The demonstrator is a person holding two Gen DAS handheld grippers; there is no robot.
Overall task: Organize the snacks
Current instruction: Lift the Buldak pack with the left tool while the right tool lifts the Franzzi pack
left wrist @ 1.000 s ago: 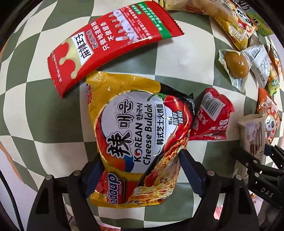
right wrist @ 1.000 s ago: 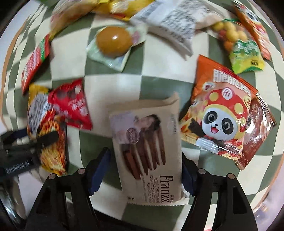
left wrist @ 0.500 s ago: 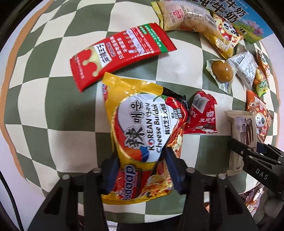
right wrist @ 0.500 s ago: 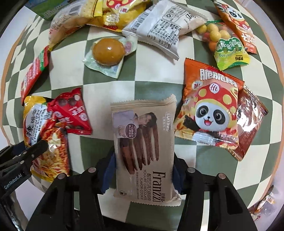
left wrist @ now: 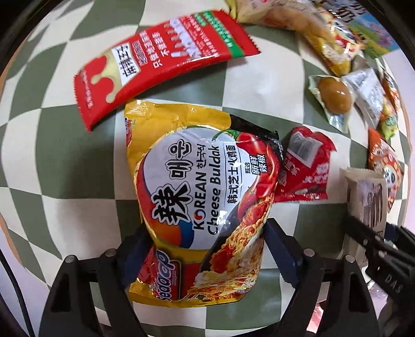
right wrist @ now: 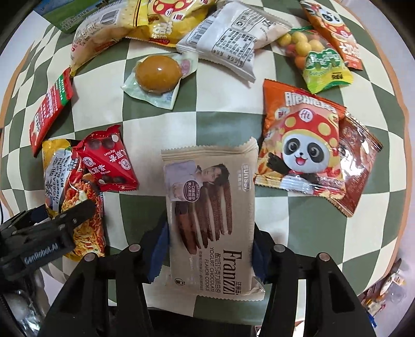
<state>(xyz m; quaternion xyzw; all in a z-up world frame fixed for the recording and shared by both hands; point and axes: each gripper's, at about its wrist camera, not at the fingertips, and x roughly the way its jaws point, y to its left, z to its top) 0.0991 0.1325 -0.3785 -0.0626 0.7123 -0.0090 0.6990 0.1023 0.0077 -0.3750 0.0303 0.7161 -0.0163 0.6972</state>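
My left gripper [left wrist: 205,246] is shut on the yellow Korean Cheese Buldak noodle packet [left wrist: 197,186], its blue pads pressing both sides of the packet's lower half. The packet also shows in the right wrist view [right wrist: 70,191], with the left gripper [right wrist: 52,225] over it. My right gripper [right wrist: 207,246] is shut on the beige Franzzi cookie packet [right wrist: 210,207], which also shows at the right of the left wrist view [left wrist: 368,197]. Both packets are over the green and cream checkered cloth [right wrist: 220,124].
A long red sachet [left wrist: 160,62], a small red triangular candy pack [right wrist: 109,163], a packed braised egg [right wrist: 158,75], an orange panda snack bag [right wrist: 306,147], a white packet [right wrist: 233,36], a green-label ball snack [right wrist: 319,62] and yellow bags [right wrist: 155,20] lie around. The cloth's edge runs along the right [right wrist: 399,181].
Both grippers closed on their packets. The left gripper then moved nearer the cloth with the noodle packet. The right gripper holds the cookie packet closer in view.
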